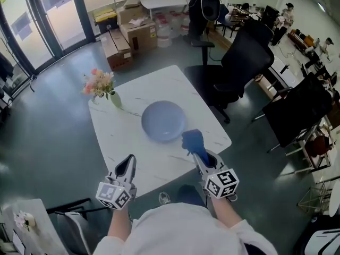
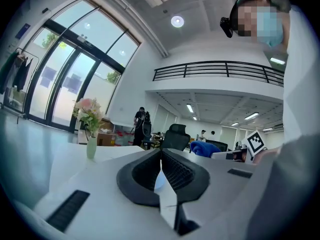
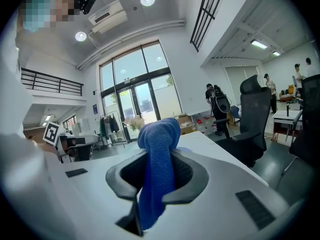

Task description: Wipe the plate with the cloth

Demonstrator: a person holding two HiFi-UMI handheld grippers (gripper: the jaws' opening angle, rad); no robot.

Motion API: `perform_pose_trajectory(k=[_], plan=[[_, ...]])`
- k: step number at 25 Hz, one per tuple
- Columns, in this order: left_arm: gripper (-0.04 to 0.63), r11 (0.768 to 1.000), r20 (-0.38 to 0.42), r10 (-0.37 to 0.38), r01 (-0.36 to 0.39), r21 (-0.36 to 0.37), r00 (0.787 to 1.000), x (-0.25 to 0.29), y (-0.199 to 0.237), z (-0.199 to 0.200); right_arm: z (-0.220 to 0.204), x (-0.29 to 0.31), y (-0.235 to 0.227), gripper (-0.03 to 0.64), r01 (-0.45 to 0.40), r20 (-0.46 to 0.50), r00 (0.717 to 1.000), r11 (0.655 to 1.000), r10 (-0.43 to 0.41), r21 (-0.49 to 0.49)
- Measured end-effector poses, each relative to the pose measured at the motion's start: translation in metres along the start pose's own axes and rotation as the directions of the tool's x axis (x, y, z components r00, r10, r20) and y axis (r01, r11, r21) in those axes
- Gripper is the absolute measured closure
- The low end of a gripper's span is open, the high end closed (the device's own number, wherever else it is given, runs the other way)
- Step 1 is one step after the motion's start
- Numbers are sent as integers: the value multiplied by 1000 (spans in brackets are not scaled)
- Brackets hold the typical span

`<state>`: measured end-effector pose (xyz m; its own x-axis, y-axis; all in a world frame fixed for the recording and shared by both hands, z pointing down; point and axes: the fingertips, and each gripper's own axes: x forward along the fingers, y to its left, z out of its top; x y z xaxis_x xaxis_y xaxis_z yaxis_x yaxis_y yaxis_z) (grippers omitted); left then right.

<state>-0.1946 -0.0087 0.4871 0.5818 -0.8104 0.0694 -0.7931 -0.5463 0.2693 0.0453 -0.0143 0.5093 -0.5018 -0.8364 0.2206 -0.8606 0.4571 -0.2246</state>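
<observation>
A pale blue plate (image 1: pixel 163 120) lies near the middle of the white marble table (image 1: pixel 133 142); a sliver of the plate (image 2: pixel 159 181) shows between the left jaws. My right gripper (image 1: pixel 200 154) is shut on a dark blue cloth (image 1: pixel 192 141), which bunches up past its jaws at the plate's near right. In the right gripper view the cloth (image 3: pixel 157 170) fills the gap of the right gripper (image 3: pixel 159 149). My left gripper (image 1: pixel 126 165) hangs over the table's near edge, left of the plate. The left gripper (image 2: pixel 161 165) is shut with nothing in it.
A vase of pink flowers (image 1: pixel 101 87) stands at the table's far left corner. A black office chair (image 1: pixel 241 65) sits to the table's right. Cardboard boxes (image 1: pixel 130 33) lie on the floor beyond. A person (image 1: pixel 202 4) stands at the back.
</observation>
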Motion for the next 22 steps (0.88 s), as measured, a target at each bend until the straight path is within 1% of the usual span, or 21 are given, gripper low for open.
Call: perform_pose_trajectory(k=[5, 8, 16, 22], plan=[[561, 1000, -18, -6, 6, -27, 1000, 15, 15, -6, 1, 16, -11, 525, 17, -17, 1000, 1000, -17, 6], [561, 999, -13, 6, -7, -43, 1000, 27, 25, -5, 2, 31, -19, 525, 6, -20, 1000, 1000, -6, 3], [561, 998, 2, 52, -52, -36, 999, 67, 46, 9, 23, 78, -45, 525, -43, -21, 999, 999, 43, -4], [561, 995, -42, 87, -89, -47, 995, 102, 61, -3, 34, 104, -68, 525, -60, -33, 998, 998, 59, -8]])
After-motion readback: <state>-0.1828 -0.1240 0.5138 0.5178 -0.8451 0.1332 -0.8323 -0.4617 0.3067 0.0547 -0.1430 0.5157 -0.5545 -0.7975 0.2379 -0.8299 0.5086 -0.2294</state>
